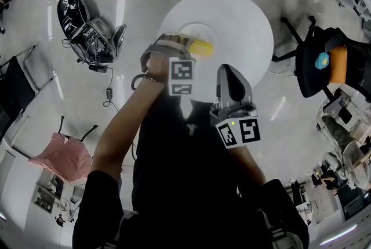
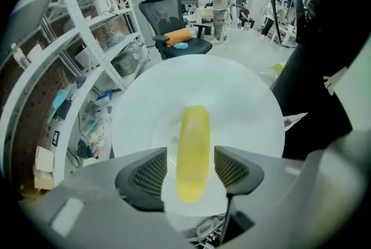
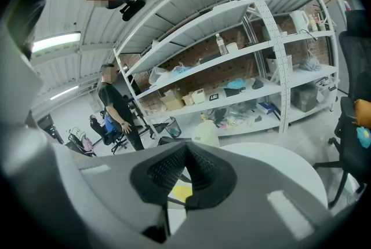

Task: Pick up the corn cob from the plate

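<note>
A yellow corn cob lies on a white plate on a round white table. My left gripper points steeply down over the plate. In the left gripper view the corn cob runs lengthwise between the two pads of the left gripper, with a narrow gap on each side, so the jaws are open. The plate shows beneath it. My right gripper hovers beside the plate to the right. Its tips meet in the right gripper view, with a bit of yellow corn seen behind them.
A black office chair with an orange cushion stands right of the table. White shelving full of boxes lines the wall, and a person stands near it. Cables and gear lie on the floor to the left.
</note>
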